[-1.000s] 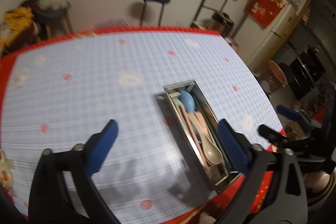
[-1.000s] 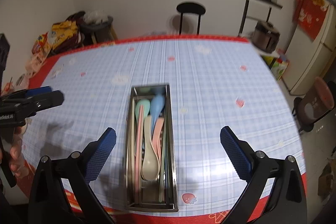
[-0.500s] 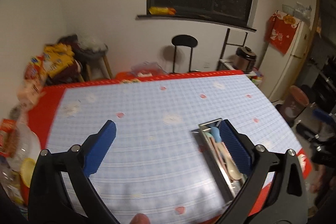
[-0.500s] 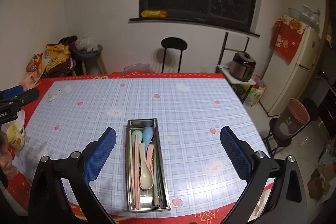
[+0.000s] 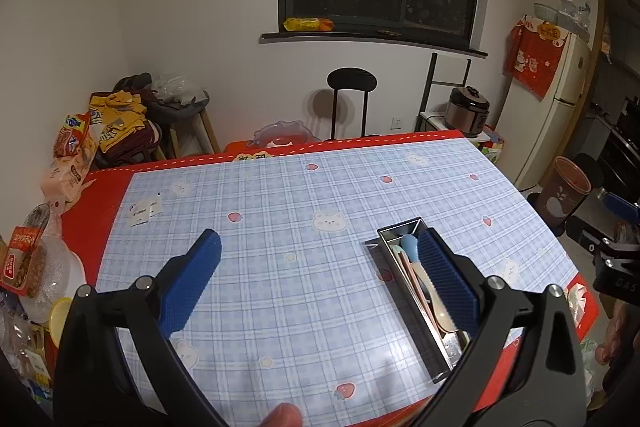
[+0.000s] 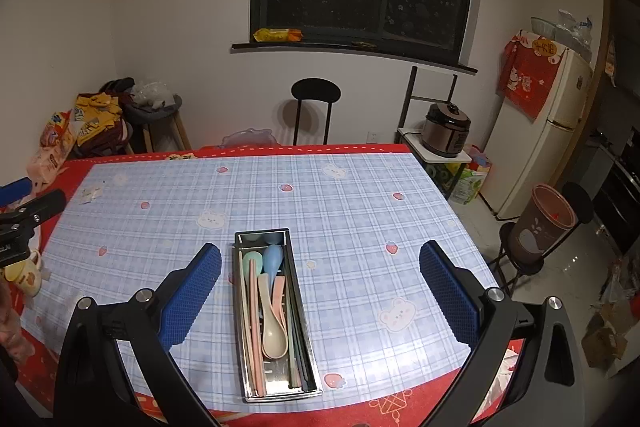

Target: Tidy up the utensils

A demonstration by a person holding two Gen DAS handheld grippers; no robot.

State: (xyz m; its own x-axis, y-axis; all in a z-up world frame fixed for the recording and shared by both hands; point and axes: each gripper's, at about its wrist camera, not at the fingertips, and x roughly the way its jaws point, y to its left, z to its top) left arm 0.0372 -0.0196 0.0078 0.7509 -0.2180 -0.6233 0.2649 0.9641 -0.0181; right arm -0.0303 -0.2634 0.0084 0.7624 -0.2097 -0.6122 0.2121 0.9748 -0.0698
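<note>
Spoons and chopsticks all inside the metal tray (image 6: 298,311) near the front edge of the table (image 6: 360,219).

Looks like light plastic for the beige spoon (image 6: 272,323), blue spoon (image 6: 273,259) and pink spoon (image 6: 279,297): stiff, smooth, a bit slippery, best pinched at the thin handle. Steel tray harder and heavier, best held by a long wall. Right gripper (image 6: 320,291) spread wide above the tray, holding nothing, touching nothing. Left gripper (image 5: 320,281) also wide and empty, up over bare cloth beside the tray.

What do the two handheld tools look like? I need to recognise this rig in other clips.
Both match: the left tool and right tool have black angular arms, silver pivot bolts and ribbed blue rectangular finger pads. No cables show; white lettering is partly visible.
</note>
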